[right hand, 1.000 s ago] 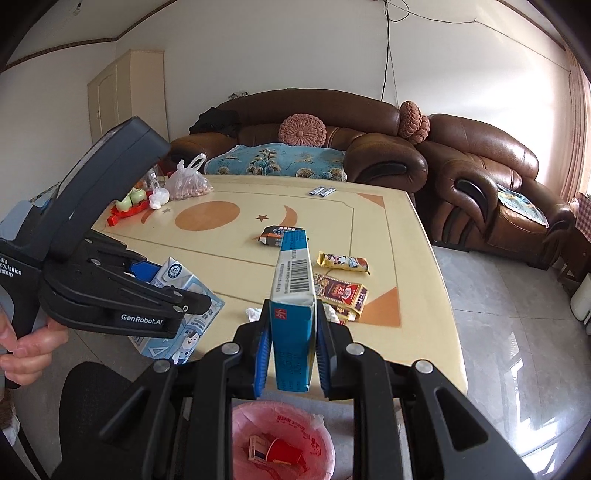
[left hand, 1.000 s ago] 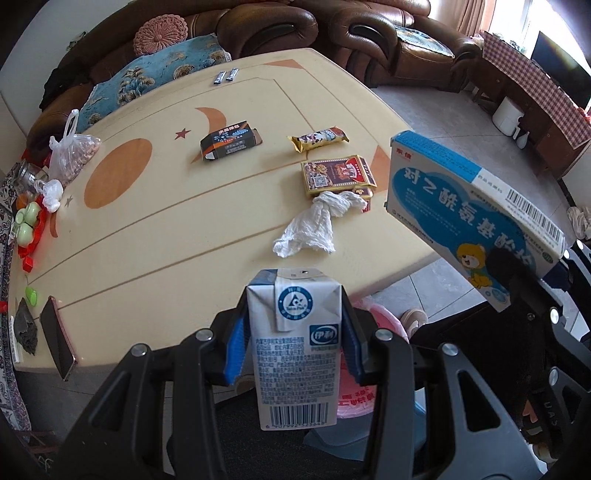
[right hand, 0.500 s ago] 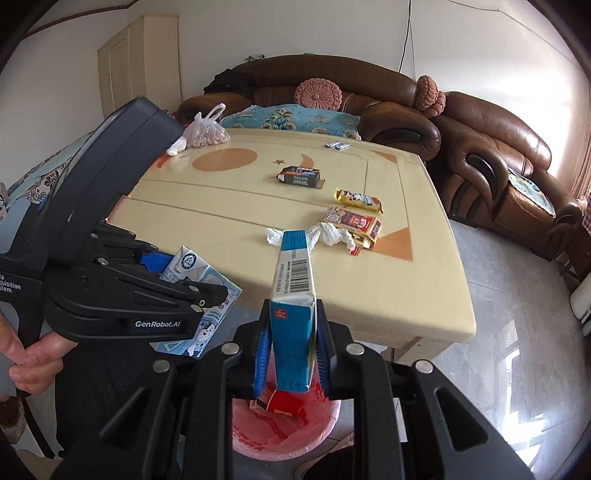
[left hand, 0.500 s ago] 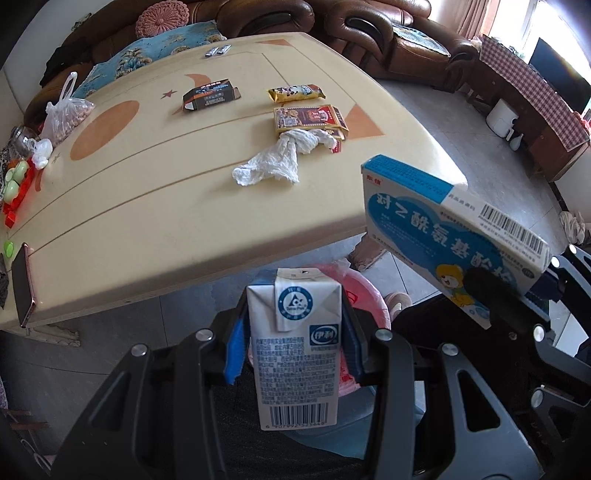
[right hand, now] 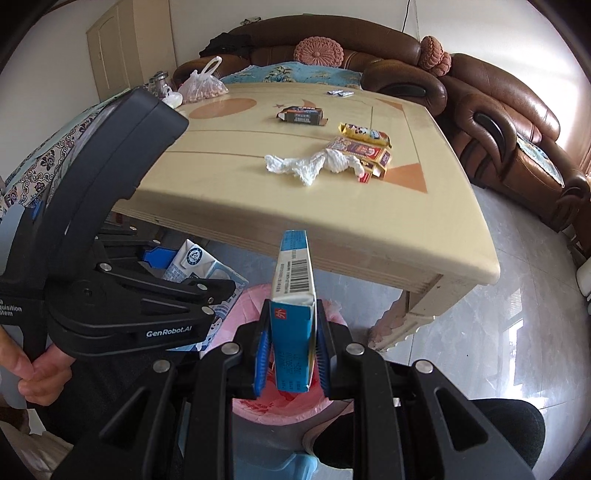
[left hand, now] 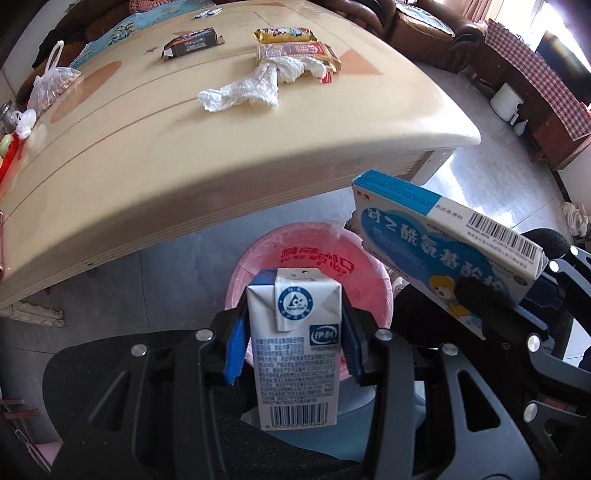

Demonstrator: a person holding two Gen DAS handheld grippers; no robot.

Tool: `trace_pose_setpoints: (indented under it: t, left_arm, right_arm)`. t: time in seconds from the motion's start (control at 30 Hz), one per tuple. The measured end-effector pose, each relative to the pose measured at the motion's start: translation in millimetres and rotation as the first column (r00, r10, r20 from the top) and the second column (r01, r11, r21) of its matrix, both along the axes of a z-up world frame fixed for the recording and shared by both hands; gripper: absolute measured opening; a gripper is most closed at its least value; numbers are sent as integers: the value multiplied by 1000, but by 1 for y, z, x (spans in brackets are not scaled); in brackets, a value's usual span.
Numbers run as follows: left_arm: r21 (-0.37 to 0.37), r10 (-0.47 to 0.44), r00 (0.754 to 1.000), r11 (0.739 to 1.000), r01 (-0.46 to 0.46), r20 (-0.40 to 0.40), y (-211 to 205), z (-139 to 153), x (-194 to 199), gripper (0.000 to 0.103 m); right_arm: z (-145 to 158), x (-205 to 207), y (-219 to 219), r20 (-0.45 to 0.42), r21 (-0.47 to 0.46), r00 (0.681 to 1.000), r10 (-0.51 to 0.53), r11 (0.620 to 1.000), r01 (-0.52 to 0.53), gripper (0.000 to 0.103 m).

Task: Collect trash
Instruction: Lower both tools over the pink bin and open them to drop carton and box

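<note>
My left gripper [left hand: 293, 336] is shut on a white milk carton [left hand: 295, 354] and holds it upright over a pink-lined trash bin [left hand: 306, 266] below the table's front edge. My right gripper [right hand: 291, 354] is shut on a blue medicine box [right hand: 293, 302], also above the bin [right hand: 251, 306]. The box shows in the left wrist view [left hand: 443, 251], to the right of the carton. On the table lie a crumpled white tissue [left hand: 255, 88], a red card pack [left hand: 295, 51], a yellow snack wrapper [left hand: 284, 34] and a dark small box [left hand: 192, 43].
The cream table [left hand: 184, 155] overhangs the bin. A plastic bag of nuts [left hand: 51, 83] and red-green items sit at its far left. Brown sofas [right hand: 498, 110] stand behind and to the right. Grey tiled floor [right hand: 498, 314] lies right of the table.
Both grippers have dropped from table height to below the table's edge, carrying the carton and the box over the pink bin. Their grips are unchanged.
</note>
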State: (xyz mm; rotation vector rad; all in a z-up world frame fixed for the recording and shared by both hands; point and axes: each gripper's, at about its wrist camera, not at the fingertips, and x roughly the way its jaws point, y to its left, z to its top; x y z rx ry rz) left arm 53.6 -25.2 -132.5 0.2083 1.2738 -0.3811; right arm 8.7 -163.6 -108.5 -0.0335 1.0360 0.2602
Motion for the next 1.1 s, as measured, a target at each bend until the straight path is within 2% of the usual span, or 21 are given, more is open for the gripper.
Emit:
trace_pose_setpoints:
  t: [0.2,0.53,0.8,1.1]
  left_arm:
    - [19,19,999,1000,-18,-40,1,-28,4,43]
    - [42,36,985,999,-29,-167,-1,-89,8,43]
    - [54,75,960,997,-63,-270,3,-130,18,43]
    - [65,142,917,990,-127,-373,5,-168,45,43]
  right_arm:
    - [-32,8,-1,-71,4,997,-4,1000,4,21]
    - [-89,17,-1,-192,11,981,-7,1000,10,21]
    - [-125,29,-3,-269,10,963,-15,1000,18,21]
    - [-172,44,-1,-363,3,932,-8,1000,10,21]
